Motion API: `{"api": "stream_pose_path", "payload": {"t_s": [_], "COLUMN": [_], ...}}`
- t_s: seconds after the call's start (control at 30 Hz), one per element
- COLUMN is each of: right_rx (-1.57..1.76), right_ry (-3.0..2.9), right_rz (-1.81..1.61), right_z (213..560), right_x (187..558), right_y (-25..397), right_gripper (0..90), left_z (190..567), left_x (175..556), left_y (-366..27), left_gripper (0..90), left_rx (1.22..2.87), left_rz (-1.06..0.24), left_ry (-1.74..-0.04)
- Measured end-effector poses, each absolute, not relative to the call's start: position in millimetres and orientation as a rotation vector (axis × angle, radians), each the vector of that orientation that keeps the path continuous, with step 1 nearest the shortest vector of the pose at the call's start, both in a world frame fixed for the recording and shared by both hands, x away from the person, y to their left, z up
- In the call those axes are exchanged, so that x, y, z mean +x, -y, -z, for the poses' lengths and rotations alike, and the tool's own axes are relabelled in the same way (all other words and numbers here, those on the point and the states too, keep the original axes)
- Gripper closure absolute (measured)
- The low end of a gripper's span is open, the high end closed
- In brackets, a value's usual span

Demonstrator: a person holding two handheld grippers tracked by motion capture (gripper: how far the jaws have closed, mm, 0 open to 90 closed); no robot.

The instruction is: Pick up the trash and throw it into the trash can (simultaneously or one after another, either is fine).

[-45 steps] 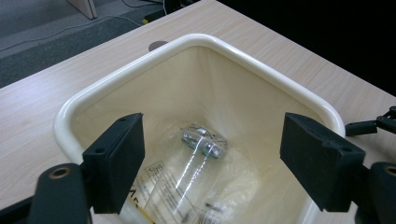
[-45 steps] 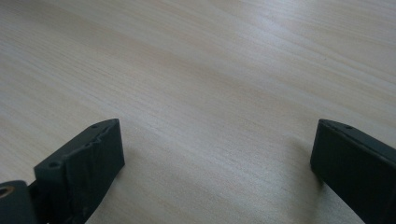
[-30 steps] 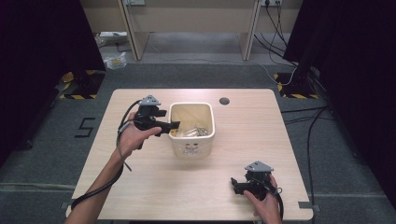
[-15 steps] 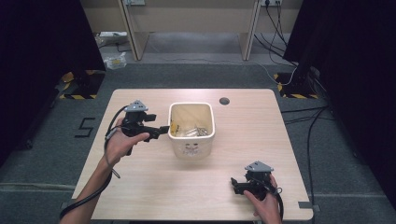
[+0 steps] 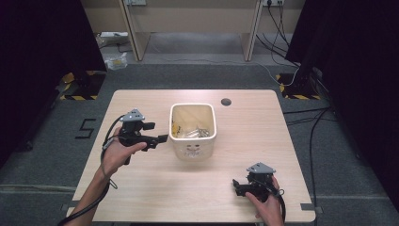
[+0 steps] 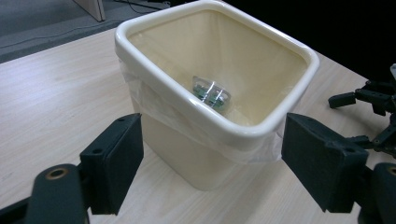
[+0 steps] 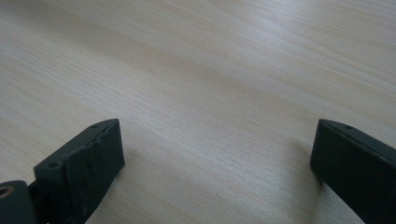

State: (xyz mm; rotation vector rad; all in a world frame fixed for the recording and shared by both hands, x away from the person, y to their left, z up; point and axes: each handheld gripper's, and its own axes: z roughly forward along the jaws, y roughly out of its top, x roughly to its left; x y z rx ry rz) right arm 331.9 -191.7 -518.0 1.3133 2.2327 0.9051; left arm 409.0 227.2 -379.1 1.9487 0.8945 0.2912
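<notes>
At the centre of the high view stands a cream bin (image 5: 193, 132) on the wooden table (image 5: 263, 127), lined with a thin clear bag whose edge folds down over the rim. Left of it in that frame, the left gripper (image 5: 160, 139) is held above the tabletop, just beside the bin's near wall, jaws pointing toward it. In the left gripper view those jaws stand wide apart and grip nothing; the bin sits between and beyond them, and a crumpled clear plastic piece (image 6: 211, 92) with a green print lies at its bottom. That aim suggests the hand is lined up either to reach into the bin or to take its rim. Toward the lower right of the high view, the right gripper (image 5: 237, 186) rests low at the table's near edge, well apart from the bin. Its jaws are also spread wide with only bare wood between them, which reads as a parked, waiting pose.
</notes>
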Motion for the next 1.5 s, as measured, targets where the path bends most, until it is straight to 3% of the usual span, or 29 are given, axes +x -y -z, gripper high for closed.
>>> {"api": "stream_pose_path", "payload": {"t_s": [0.67, 1.5], "right_rx": [1.313, 1.313], "right_ry": [-2.233, -2.232], "right_rz": [-0.905, -0.905], "right_z": [518.0, 518.0], "right_x": [331.9, 331.9], "right_y": [191.7, 191.7], "right_gripper": [3.1, 3.1], "left_z": [410.2, 464.7], "left_x": [372.9, 354.3], "left_y": [-236.3, -226.9], "left_gripper": [20.4, 20.4], "left_rx": [1.954, 2.035], "left_rz": [-0.308, -0.305], "left_ry": [-0.902, -0.899]}}
